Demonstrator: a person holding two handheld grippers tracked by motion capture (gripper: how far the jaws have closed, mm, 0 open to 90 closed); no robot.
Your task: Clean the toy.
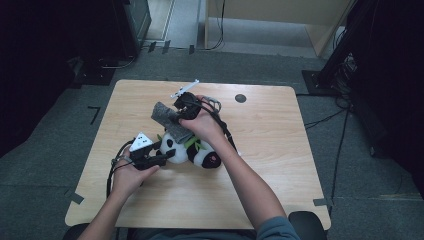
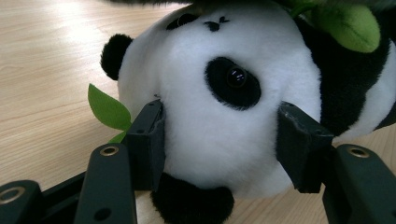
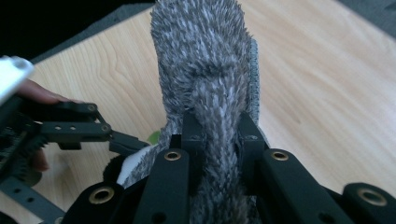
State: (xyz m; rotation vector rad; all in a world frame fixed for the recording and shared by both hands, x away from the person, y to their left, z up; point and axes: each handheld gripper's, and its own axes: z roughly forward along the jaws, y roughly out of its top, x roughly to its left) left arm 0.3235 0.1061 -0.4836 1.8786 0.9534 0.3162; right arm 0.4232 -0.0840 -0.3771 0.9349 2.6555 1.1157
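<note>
A black-and-white panda plush (image 1: 196, 151) with green leaves lies on the wooden table (image 1: 270, 150) near its middle. My left gripper (image 1: 167, 155) comes in from the left, and in the left gripper view its jaws press into both sides of the panda's head (image 2: 219, 93), shut on it. Just above the panda, my right gripper (image 1: 179, 114) is shut on a grey fuzzy cloth (image 1: 166, 118). In the right gripper view the cloth (image 3: 205, 60) stands up out of the closed jaws. The left gripper (image 3: 126, 141) shows at the left of that view.
A small dark round spot (image 1: 240, 98) marks the table's far side. Dark equipment (image 1: 130, 25) stands on the floor beyond the far left corner. Cables (image 1: 340, 120) run past the right edge. Bits of tape (image 1: 76, 198) sit at the near corners.
</note>
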